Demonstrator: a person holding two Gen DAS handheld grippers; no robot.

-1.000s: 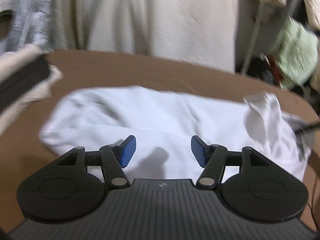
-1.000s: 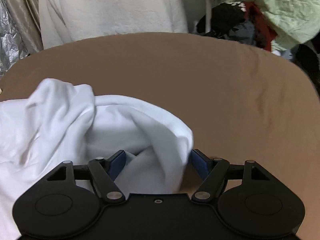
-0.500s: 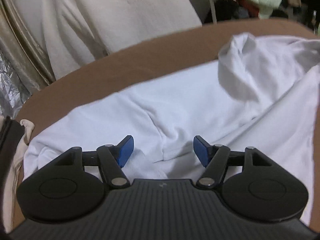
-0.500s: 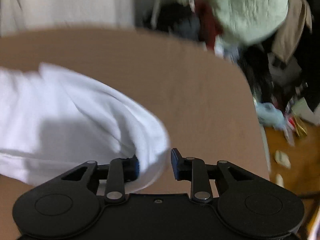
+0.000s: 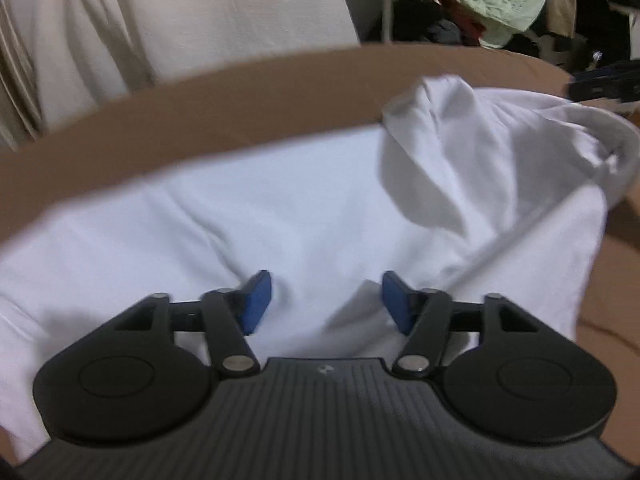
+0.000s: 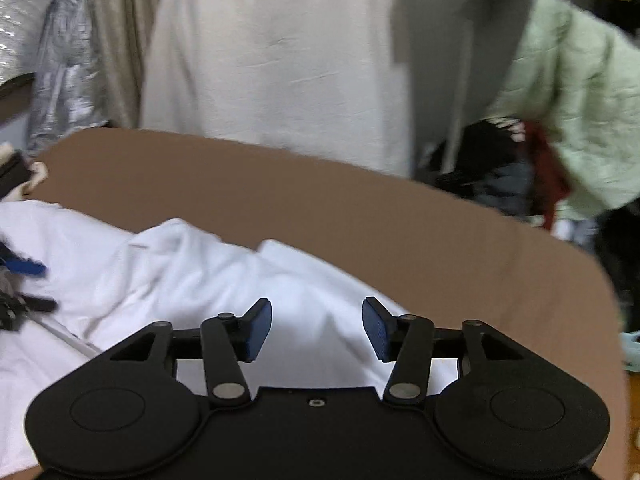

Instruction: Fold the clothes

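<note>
We have the white garment point(image 5: 304, 216) lying on the brown table point(image 5: 240, 92), rumpled, with a raised fold at its right end. Both our grippers hang over it with fingers spread wide and nothing between them: the left gripper point(image 5: 326, 300) over the middle, the right gripper point(image 6: 317, 328) over the right edge. To fold cleanly, we should pinch a hem or corner, not loose bulk, and smooth that ridge. Its long axis runs left to right across the table; we cannot tell which end is the collar.
</note>
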